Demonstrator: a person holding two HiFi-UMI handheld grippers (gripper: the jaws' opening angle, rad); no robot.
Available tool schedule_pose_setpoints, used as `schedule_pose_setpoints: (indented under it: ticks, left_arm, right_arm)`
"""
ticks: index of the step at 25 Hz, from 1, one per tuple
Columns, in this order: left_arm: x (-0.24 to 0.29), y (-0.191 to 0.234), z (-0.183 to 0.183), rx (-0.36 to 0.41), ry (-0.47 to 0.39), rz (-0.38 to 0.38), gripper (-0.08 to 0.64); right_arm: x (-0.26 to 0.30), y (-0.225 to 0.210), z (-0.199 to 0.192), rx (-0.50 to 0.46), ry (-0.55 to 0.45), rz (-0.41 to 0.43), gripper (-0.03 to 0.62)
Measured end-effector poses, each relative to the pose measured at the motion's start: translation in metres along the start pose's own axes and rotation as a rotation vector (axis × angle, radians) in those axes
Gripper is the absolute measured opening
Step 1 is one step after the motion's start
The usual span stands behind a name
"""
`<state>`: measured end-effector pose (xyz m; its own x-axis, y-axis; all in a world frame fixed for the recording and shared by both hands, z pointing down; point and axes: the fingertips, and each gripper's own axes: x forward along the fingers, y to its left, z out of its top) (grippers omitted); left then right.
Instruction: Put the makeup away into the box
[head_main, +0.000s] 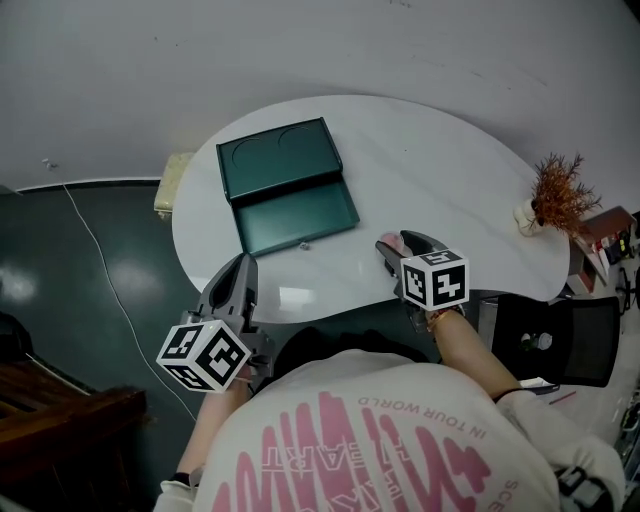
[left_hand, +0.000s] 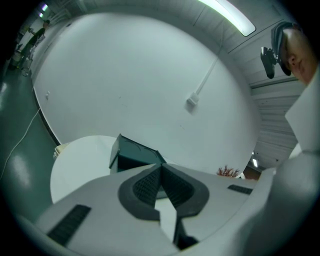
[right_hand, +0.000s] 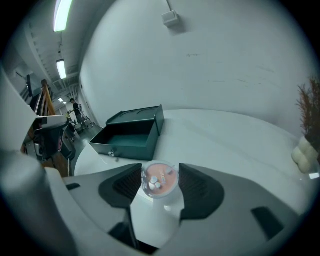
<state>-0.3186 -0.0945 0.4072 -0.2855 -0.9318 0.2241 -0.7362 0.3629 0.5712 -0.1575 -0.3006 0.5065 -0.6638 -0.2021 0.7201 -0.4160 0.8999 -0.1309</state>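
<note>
The right gripper (head_main: 392, 243) is clamped on a round pink makeup jar (right_hand: 159, 181), with one pad against each side of the jar. The jar sits over the near edge of the white desk (head_main: 450, 190), to the right of the green box (head_main: 296, 213) and apart from it. The box is open, its lid laid back flat and its tray bare. The left gripper (head_main: 245, 262) is at the near left edge of the desk, its jaws closed together with nothing between them. A dried plant (head_main: 558, 192) stands at the far right.
</note>
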Motion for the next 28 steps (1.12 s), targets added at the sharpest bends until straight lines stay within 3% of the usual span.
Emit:
schedule_pose_setpoints:
  ticks: [16,28]
  left_arm:
    - [-0.061,0.067,0.039,-0.021,-0.137,0.13,0.002]
    - [-0.09,0.087,0.055,-0.032,-0.214,0.202,0.002]
  right_arm:
    - [0.042,0.077,0.059,-0.132,-0.041,0.093,0.235]
    - [0.064,0.11,0.095,-0.229,-0.048,0.14,0.235]
